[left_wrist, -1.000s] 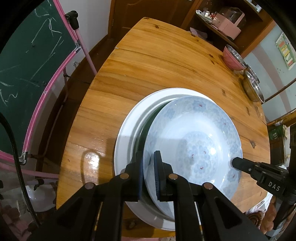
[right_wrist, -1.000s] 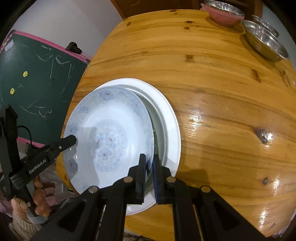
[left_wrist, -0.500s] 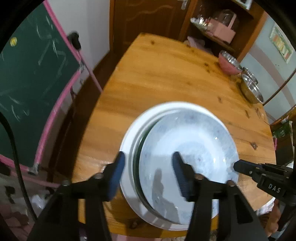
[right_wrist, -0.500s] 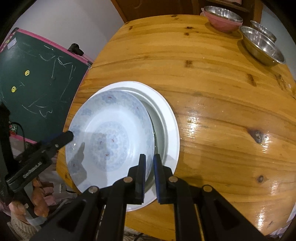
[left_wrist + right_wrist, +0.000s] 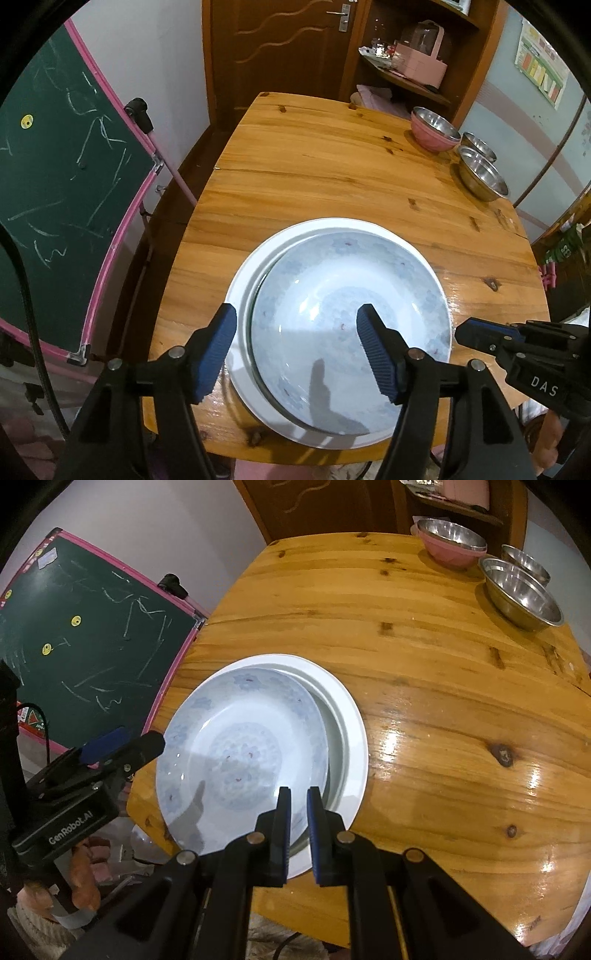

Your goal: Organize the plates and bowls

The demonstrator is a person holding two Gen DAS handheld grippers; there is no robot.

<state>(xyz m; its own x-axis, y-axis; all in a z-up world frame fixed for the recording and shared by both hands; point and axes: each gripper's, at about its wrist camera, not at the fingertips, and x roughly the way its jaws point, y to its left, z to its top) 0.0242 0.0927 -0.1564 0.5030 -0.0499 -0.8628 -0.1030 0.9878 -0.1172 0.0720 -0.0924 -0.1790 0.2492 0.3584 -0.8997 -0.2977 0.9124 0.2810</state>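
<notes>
On the wooden worktop [image 5: 332, 177], at its near edge, sits a stack of plates. At the bottom is a plain white plate [image 5: 240, 280], the widest of the stack. Above it a thin greenish rim shows, though what it belongs to cannot be made out. On top lies a blue-patterned plate [image 5: 351, 295], pale with faint flower motifs and a round medallion at its centre; it sits off-centre, shifted toward the left gripper's side, so the white plate's rim shows as a crescent beside it.

The left gripper [image 5: 295, 350] hangs above the stack with its jaws spread wide, holding nothing; one blue ribbed pad [image 5: 218, 350] is over the white plate's outer edge and the other over the patterned plate's well. The right gripper [image 5: 299, 834] has its jaws drawn close together around the near rim of the blue-patterned plate [image 5: 240, 753], pinching it.

At the far right corner of the worktop, well apart from the stack, stand a pink bowl [image 5: 432, 133] with a metal one nested in it and two steel bowls [image 5: 480, 177], just beside one another. A green chalkboard [image 5: 62, 177] with a pink frame stands beside the worktop.
</notes>
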